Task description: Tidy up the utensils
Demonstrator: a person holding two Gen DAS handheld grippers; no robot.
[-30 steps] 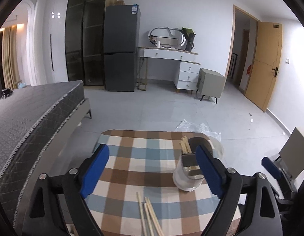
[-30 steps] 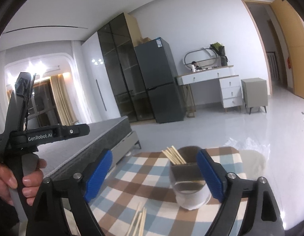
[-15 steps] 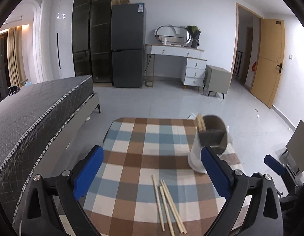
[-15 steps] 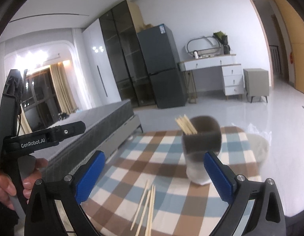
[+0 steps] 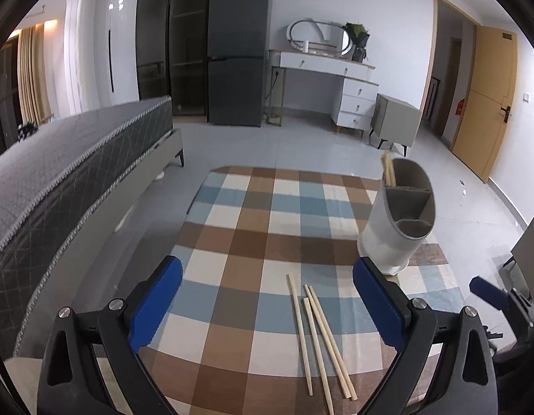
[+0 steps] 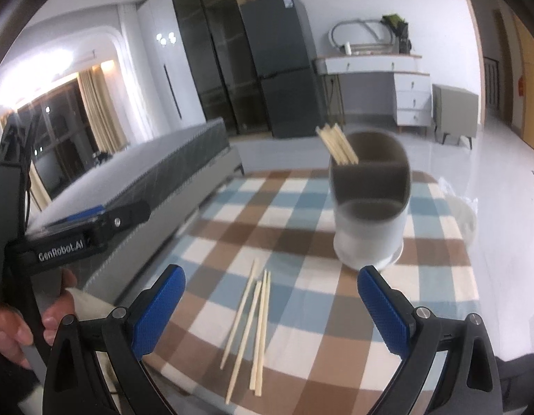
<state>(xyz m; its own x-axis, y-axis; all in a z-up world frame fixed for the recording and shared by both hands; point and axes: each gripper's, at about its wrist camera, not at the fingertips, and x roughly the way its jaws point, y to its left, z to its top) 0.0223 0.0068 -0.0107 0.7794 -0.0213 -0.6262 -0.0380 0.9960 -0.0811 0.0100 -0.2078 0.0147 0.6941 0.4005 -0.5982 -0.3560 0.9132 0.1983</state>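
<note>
Several loose wooden chopsticks (image 5: 315, 332) (image 6: 253, 325) lie on the checked tablecloth (image 5: 253, 228) near its front edge. A grey-and-white divided utensil holder (image 5: 395, 228) (image 6: 370, 228) stands upright at the right, with a few chopsticks (image 5: 388, 171) (image 6: 338, 147) in its far compartment. My left gripper (image 5: 267, 276) hangs open above the cloth, the loose chopsticks just right of its centre. My right gripper (image 6: 272, 276) is open too, above the same chopsticks, with nothing between its blue pads. A hand (image 6: 11, 325) holds the left gripper's handle (image 6: 76, 238).
A dark grey bed (image 5: 59, 180) runs along the table's left side. The right gripper's blue tip (image 5: 488, 294) shows at the right edge. A fridge (image 5: 236, 55), a white dresser (image 5: 336, 79) and a small cabinet (image 5: 395, 121) stand far back across the tiled floor.
Both grippers have sunk toward the table and tilted down, so the loose chopsticks now lie in full view between the fingers. Both pairs of jaws stand a little wider than a second ago.
</note>
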